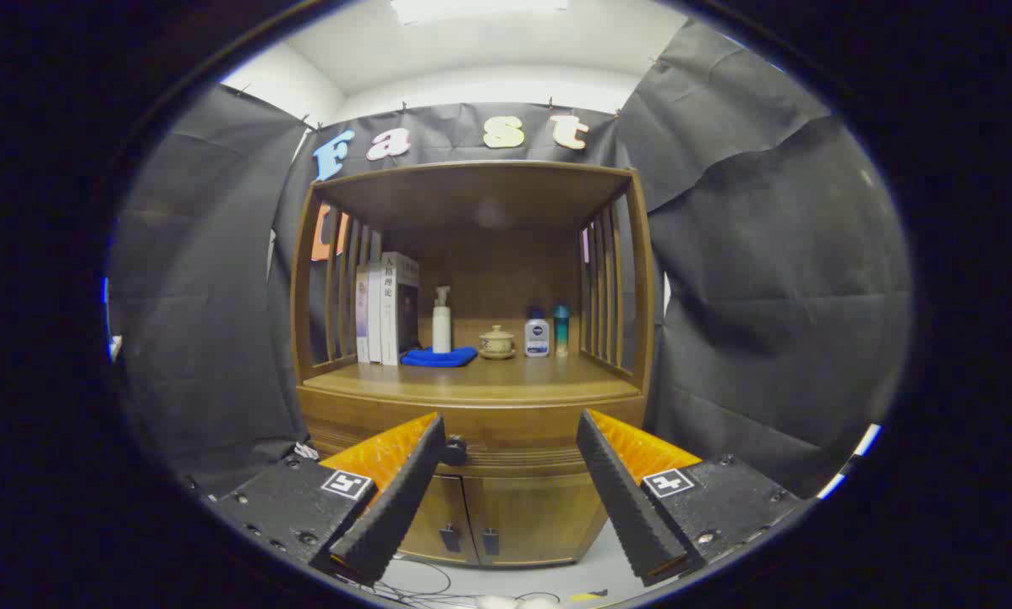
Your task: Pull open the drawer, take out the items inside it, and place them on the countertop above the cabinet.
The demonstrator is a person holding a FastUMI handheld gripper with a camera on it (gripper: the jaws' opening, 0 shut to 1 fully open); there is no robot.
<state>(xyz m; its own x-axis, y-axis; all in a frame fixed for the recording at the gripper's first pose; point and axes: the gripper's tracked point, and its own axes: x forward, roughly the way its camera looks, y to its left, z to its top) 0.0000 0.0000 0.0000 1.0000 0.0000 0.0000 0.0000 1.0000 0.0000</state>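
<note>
The tongs (510, 440) stand wide apart and hold nothing, with the wooden cabinet (472, 397) ahead of them. The drawer (518, 427) is closed, its front showing between the two fingers, and its dark knob (455, 450) sits just beside the left fingertip, at about 9 o'clock from the gap. Above the drawer, at 12 o'clock, is the worktop (489, 379). It carries upright books (385, 309) at the left, then a blue cloth (438, 357) with a white spray bottle (442, 320) standing at it, a small lidded pot (497, 342), a white bottle (537, 333) and a teal bottle (561, 329). Two cabinet doors (506, 516) are shut at 6 o'clock.
</note>
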